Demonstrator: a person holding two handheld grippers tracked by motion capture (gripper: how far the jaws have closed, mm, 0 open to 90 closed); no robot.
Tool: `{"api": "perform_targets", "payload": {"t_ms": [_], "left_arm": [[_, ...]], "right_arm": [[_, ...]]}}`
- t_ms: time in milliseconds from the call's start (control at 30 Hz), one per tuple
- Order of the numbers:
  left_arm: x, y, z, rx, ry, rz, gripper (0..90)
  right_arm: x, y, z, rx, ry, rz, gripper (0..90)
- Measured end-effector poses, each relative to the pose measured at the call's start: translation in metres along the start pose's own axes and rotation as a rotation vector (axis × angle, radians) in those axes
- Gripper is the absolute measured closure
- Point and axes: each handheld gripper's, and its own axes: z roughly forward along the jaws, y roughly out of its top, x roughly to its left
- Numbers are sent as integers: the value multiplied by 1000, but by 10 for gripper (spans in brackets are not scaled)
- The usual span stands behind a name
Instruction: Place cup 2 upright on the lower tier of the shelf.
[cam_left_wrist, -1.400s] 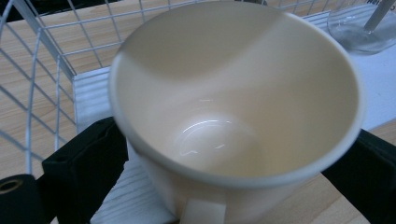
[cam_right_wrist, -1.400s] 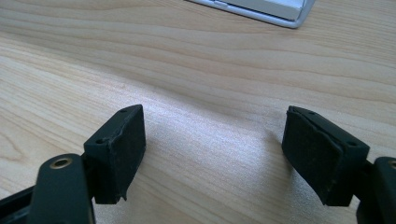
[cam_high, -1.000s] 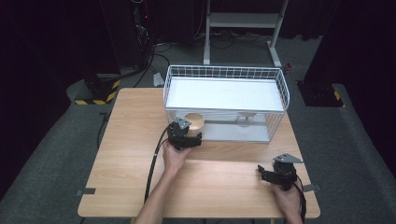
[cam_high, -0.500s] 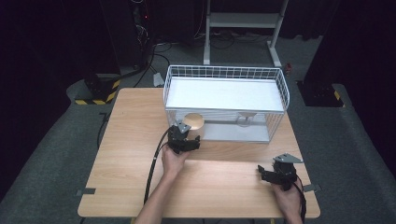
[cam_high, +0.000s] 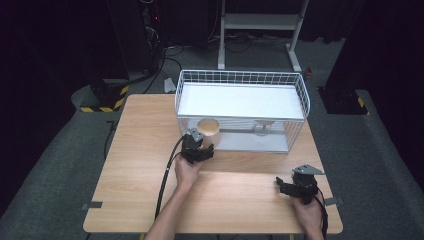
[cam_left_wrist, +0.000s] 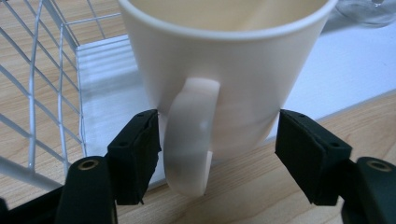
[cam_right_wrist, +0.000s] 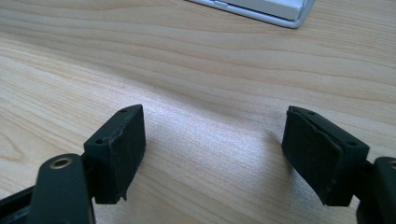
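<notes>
Mug (cam_left_wrist: 224, 70): cream-coloured, upright, at the front left corner of the wire basket (cam_high: 300, 87); seen from above as a tan round (cam_high: 209, 128) by the basket's front edge. Its base sat over the white tray's (cam_left_wrist: 100, 88) front lip, where the tray met the wooden table (cam_high: 145, 130).
Mug handle (cam_left_wrist: 189, 140): faced the left gripper's camera, between the two jaws.
Left gripper (cam_high: 198, 149): jaws spread on either side of the mug; the left pad (cam_left_wrist: 137, 151) lay just beside the mug wall near the handle, the right pad (cam_left_wrist: 308, 151) stood apart from it with a visible gap. No squeeze on the mug.
Left hand (cam_high: 187, 172): behind the gripper, forearm coming in from the table's near edge.
Right gripper (cam_high: 292, 187): low over bare wood near the front right of the table, well apart from the mug; jaws wide open with nothing between them.
Right gripper pads (cam_right_wrist: 119, 149): black, worn at the edges, wood grain showing between them.
Basket: white wire walls, white tray inside; a clear glass item (cam_high: 262, 128) stood at the front wall, right of the mug.
</notes>
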Motion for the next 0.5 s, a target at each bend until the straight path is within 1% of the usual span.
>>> {"api": "perform_targets", "payload": {"t_ms": [133,167,233,500], "left_arm": [[-1,0,1,1,5,-4,359],[0,0,2,7,13,10,367],[0,0,3,8,14,11,378],[1,0,7,13,13,-1,418]], "right_arm": [[0,0,0,0,0,-1,220],[0,0,0,0,0,-1,220],[0,0,0,-1,0,-1,220],[0,0,0,1,-1,1,220]]}}
